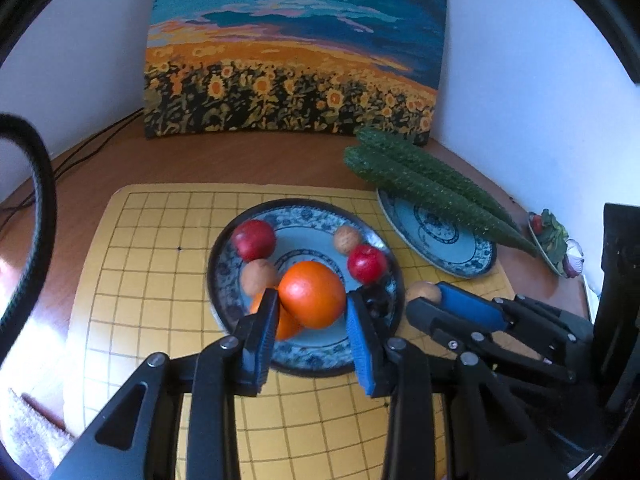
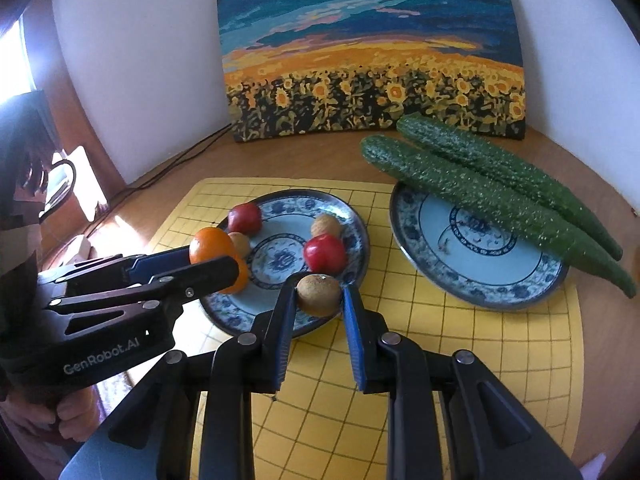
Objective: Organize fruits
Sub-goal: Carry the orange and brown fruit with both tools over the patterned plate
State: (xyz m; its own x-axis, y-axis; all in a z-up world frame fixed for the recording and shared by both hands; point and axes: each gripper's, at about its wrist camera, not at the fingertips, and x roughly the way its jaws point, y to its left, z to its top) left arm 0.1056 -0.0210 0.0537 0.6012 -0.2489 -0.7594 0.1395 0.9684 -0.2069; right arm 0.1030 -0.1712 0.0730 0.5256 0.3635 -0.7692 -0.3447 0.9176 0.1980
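My left gripper [image 1: 312, 300] is shut on an orange [image 1: 312, 294] and holds it over the near side of the blue-patterned fruit plate [image 1: 304, 216]; a second orange [image 1: 286, 326] lies under it. The plate also holds two red apples [image 1: 254, 239] [image 1: 367, 263] and two brown kiwis [image 1: 347, 239] [image 1: 258, 277]. My right gripper [image 2: 319, 294] is shut on a brown kiwi [image 2: 319, 294] at the plate's near right rim [image 2: 352, 212]. In the right wrist view the left gripper [image 2: 212, 258] with its orange [image 2: 212, 246] is at the left.
A second patterned plate [image 2: 480, 276] at the right carries two long cucumbers [image 2: 480, 196]. Both plates rest on a yellow grid mat [image 1: 152, 280] on a wooden table. A sunflower painting [image 1: 296, 48] leans on the wall behind. A small dish with greens [image 1: 554, 240] sits far right.
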